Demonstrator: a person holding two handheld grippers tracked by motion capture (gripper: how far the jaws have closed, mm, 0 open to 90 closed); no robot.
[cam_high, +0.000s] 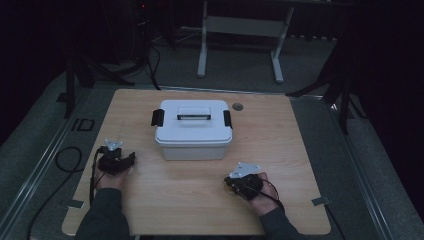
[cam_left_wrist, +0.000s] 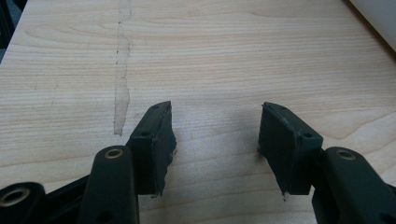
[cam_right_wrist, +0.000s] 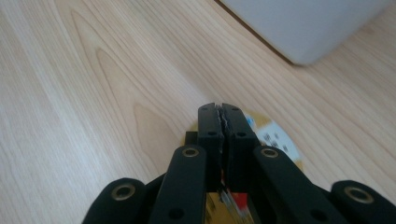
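Right gripper (cam_right_wrist: 223, 109): jaws pressed together, pads meeting face to face with only a thin ragged seam between them. A flat yellow item (cam_right_wrist: 275, 135) with a white label and a bit of red print sits under and behind the jaws; a strip of it appears pinched between the pads low down, but the angle hides the contact, so I can't say for sure it's clamped rather than just lying beneath. In the high view the right gripper (cam_high: 243, 183) sits near the front right of the wooden table (cam_high: 300, 150), held low over the surface, grey three-cornered plate on top, cable trailing back past the wrist.

Left gripper (cam_left_wrist: 215, 135): jaws wide apart, nothing between the pads, just bare wood grain. Pads look chewed up at the edges. High view puts the left gripper (cam_high: 116, 161) at the front left of the table, low over the surface, pointing roughly toward the box.

White lidded box (cam_high: 193, 129): mid-table, slightly back of centre, lid on, black latches at both ends, handle flat on top. Well apart from both grippers. Its corner shows at the top right of each gripper view (cam_right_wrist: 303, 28).
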